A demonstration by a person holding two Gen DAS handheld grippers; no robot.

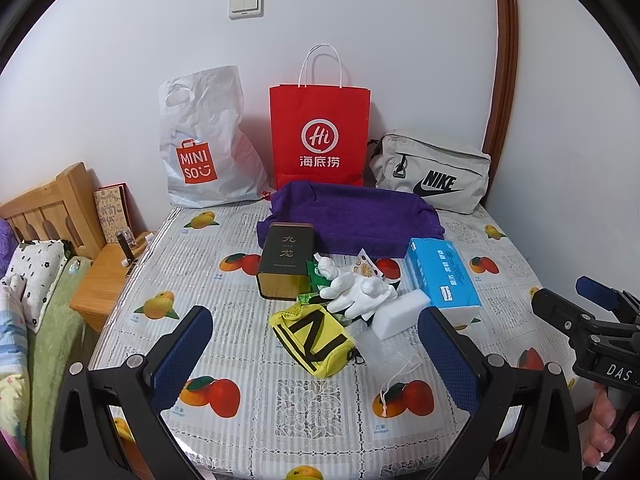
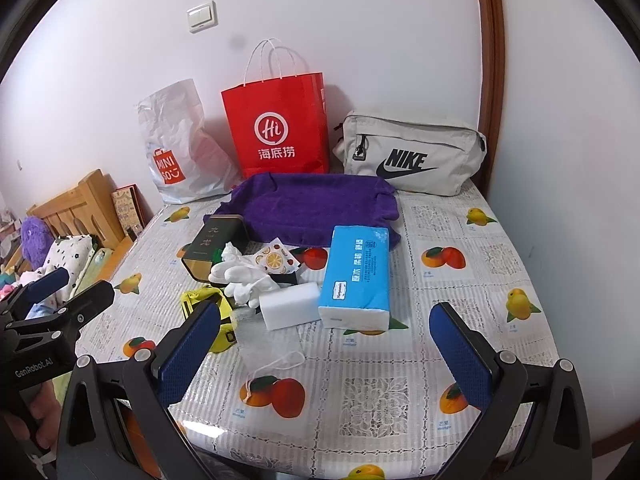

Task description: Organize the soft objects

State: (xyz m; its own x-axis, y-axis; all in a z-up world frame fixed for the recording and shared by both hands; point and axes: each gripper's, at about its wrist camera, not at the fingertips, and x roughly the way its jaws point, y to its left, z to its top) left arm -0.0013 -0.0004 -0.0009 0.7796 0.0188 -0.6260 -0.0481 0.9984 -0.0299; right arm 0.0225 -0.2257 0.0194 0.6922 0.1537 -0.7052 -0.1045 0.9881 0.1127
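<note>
A pile of small items lies mid-table: a yellow pouch, white gloves, a white sponge, a blue tissue pack and a dark tin box. Behind them is a folded purple towel. My left gripper hovers open just in front of the pouch, holding nothing. My right gripper is open and empty too, in front of the sponge and tissue pack.
A white Miniso bag, a red paper bag and a grey Nike bag stand along the wall. A clear plastic bag with a string lies near the front. A bed and wooden nightstand border the table's left edge.
</note>
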